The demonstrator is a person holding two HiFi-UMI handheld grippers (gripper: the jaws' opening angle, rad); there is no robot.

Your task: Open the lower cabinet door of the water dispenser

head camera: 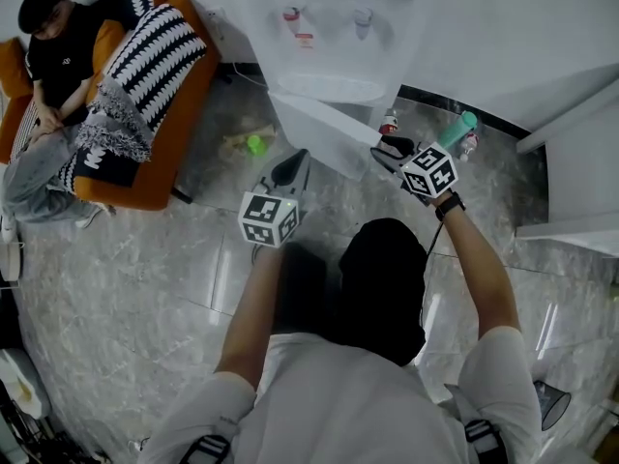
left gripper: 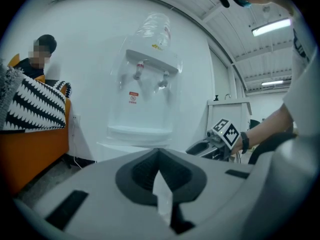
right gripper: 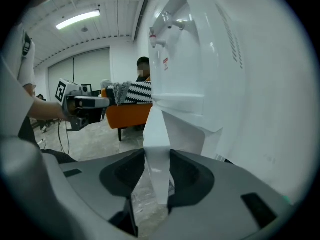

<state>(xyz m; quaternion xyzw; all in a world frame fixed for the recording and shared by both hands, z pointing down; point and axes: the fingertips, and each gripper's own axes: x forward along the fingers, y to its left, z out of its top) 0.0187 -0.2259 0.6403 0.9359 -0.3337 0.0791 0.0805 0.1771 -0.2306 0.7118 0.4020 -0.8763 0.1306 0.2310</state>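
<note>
The white water dispenser (head camera: 329, 37) stands against the wall, with a bottle on top in the left gripper view (left gripper: 145, 99). Its lower cabinet door (head camera: 324, 133) is swung out from the body. My right gripper (head camera: 387, 148) is at the door's free edge. In the right gripper view the door's thin white edge (right gripper: 157, 149) stands upright between the dark pads, and the right gripper (right gripper: 157, 171) is shut on it. My left gripper (head camera: 290, 170) hangs in front of the dispenser, touching nothing, its jaws (left gripper: 159, 156) together and empty.
An orange sofa (head camera: 164, 153) with a striped blanket (head camera: 155, 51) and a seated person (head camera: 53, 37) is at the left. Bottles (head camera: 462, 129) stand on the marble floor right of the dispenser, with a green object (head camera: 254, 144) at its left. A white cabinet (head camera: 580, 162) is at the right.
</note>
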